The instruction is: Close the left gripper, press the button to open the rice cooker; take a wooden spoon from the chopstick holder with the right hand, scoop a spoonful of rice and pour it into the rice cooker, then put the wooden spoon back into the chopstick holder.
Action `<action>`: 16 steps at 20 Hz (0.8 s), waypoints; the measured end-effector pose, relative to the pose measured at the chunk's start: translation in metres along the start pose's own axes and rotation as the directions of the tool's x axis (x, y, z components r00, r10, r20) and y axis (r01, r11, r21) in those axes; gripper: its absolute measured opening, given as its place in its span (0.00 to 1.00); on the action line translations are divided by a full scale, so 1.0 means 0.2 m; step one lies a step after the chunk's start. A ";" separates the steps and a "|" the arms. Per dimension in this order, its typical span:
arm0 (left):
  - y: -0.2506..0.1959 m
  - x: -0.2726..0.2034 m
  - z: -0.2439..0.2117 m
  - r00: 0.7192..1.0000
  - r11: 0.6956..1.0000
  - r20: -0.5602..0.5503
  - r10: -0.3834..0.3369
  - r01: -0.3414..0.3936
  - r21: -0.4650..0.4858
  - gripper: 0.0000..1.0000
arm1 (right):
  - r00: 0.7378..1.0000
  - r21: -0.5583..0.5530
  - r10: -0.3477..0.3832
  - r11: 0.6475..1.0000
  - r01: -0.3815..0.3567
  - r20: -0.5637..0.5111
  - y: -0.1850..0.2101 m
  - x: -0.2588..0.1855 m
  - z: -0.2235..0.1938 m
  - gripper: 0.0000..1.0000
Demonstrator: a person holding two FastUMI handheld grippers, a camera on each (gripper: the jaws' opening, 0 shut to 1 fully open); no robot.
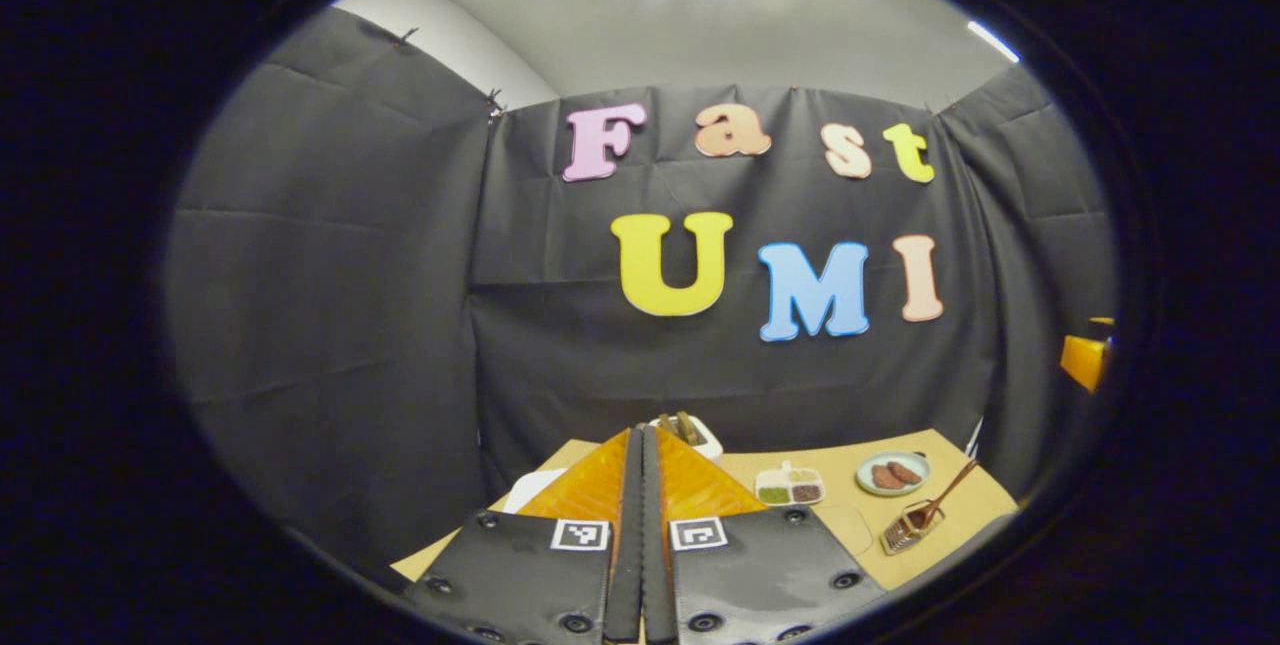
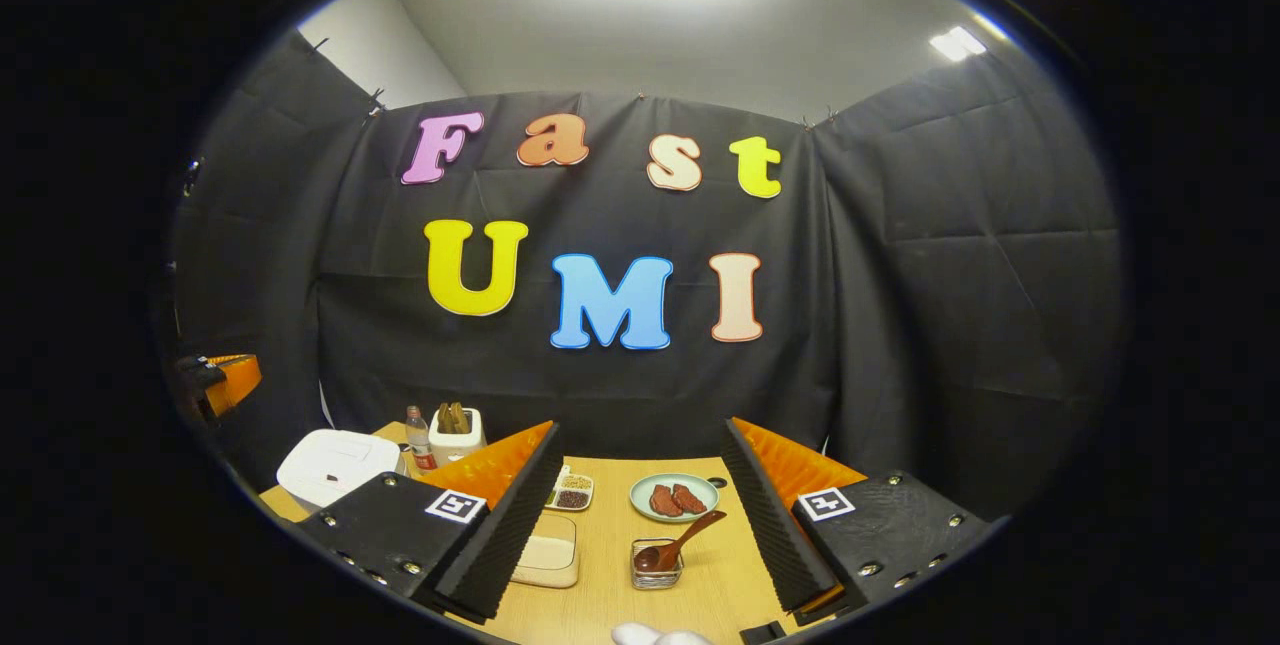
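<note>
Left gripper seen with jaws pressed together, nothing between them, held high over near edge of table. Right gripper seen with jaws spread wide, empty, also above the table. Other gripper glimpsed at far left edge of right gripper view.

Rice cooker sat at left back of table, white, lid down, so button press judged not yet done. Button itself too small to make out. Chopstick holder stood just beside cooker on its right, brown handles poking up. Small bottle wedged between the two. Wooden spoon lay in a small wire basket nearer front, handle leaning up toward plate with brownish food. Divided grain dish and flat tray lay to the left of the basket.

Step in hand judged: closed-finger press on cooker button. Advice: kept jaws clamped so tips acted as one blunt point; brought down over the lid front, pushed straight, not at a slant, to avoid sliding the cooker into the bottle. Pulled back clear afterwards, since lid likely springs up. Right side best parked away until lid opened.
</note>
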State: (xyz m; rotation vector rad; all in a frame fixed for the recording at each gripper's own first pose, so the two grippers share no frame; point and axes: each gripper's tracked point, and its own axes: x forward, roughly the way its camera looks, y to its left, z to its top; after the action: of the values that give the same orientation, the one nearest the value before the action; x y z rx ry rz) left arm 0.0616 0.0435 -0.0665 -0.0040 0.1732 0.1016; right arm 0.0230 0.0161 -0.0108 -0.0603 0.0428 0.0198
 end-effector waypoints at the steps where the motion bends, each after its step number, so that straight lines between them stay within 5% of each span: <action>1: 0.04 0.07 -0.08 0.999 1.000 -0.037 0.025 -0.025 0.001 0.07 | 1.000 -0.005 0.002 1.000 -0.002 -0.008 0.01 0.00 -0.01 0.98; 4: 0.10 0.27 -0.47 0.977 0.998 -0.207 0.051 -0.056 -0.017 0.08 | 0.999 -0.041 0.004 0.999 -0.005 -0.035 0.03 0.01 -0.04 0.98; 9: 0.20 0.52 -0.91 0.941 0.994 -0.326 0.096 -0.105 -0.012 0.08 | 0.997 -0.106 0.006 0.994 -0.015 -0.082 0.08 0.03 -0.12 0.98; 16: 0.23 0.61 -1.17 0.900 0.991 -0.418 0.122 -0.132 0.004 0.08 | 0.991 -0.120 0.013 0.992 -0.029 -0.133 0.13 0.05 -0.18 0.98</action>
State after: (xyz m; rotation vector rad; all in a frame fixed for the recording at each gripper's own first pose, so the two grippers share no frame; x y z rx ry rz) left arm 0.1372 0.0993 -0.3171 -0.0388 0.6029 0.2336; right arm 0.0305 0.0405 -0.0482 -0.1836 0.1751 0.0392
